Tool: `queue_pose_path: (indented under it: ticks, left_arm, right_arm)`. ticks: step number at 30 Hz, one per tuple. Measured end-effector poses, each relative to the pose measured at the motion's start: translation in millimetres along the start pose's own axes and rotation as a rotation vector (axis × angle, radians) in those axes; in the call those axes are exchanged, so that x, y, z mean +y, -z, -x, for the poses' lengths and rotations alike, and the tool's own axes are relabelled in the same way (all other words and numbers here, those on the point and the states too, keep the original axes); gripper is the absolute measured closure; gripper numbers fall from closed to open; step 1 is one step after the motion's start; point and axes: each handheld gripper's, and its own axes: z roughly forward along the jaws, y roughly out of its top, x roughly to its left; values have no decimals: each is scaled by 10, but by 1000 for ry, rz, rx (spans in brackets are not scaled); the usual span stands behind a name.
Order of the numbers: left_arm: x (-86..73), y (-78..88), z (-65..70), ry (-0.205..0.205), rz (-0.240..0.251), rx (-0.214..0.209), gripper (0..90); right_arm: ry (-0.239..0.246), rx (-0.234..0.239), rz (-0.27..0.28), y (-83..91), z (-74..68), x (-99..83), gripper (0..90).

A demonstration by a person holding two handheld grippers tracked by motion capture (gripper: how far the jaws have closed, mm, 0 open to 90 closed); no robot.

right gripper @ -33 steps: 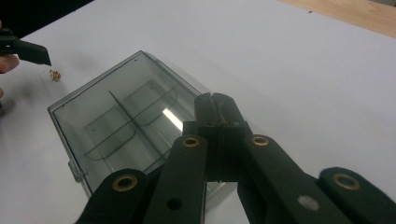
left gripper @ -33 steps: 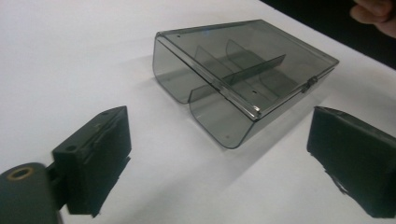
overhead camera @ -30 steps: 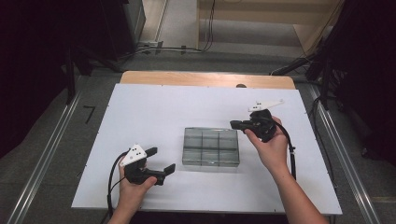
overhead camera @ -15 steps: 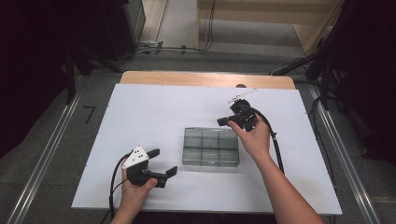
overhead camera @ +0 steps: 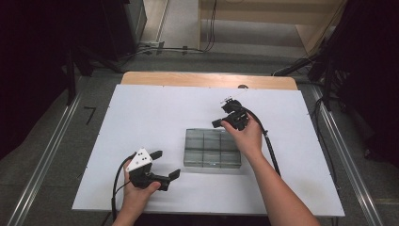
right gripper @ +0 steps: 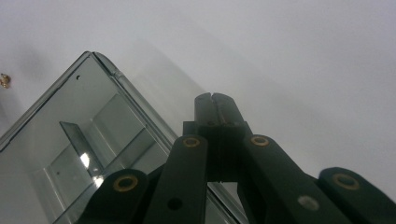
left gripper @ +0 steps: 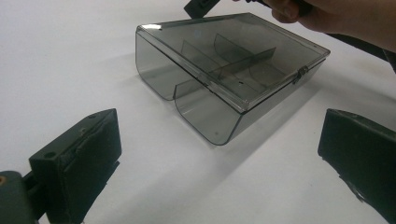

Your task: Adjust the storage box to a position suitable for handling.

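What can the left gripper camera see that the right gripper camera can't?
Left gripper view alone: the box's latch, the box's rounded side walls, the other hand, and the left gripper with its jaws wide apart.

Right gripper view alone: the right gripper with its jaws pressed together by the lid's edge, and a small brass piece on the table.

Both: the smoky clear box, lid closed, dividers inside with nothing in them, sitting on the white table.
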Motion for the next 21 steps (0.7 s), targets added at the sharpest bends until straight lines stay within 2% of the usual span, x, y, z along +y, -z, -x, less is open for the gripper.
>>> queue_pose_path:
  ticks: [6,16,21]
  left_arm:
    - [1,-2,0,-3,-4,-2,0]
    - [2,-4,1,-6,-5,0,0]
    - [1,-4,4,-9,-5,1,0]
  right_arm:
    - [7,0,-41,-69,15,-11,886]
    - [4,22,-48,-63,-9,-25,887]
    - [27,42,-51,-74,-74,-61,887]
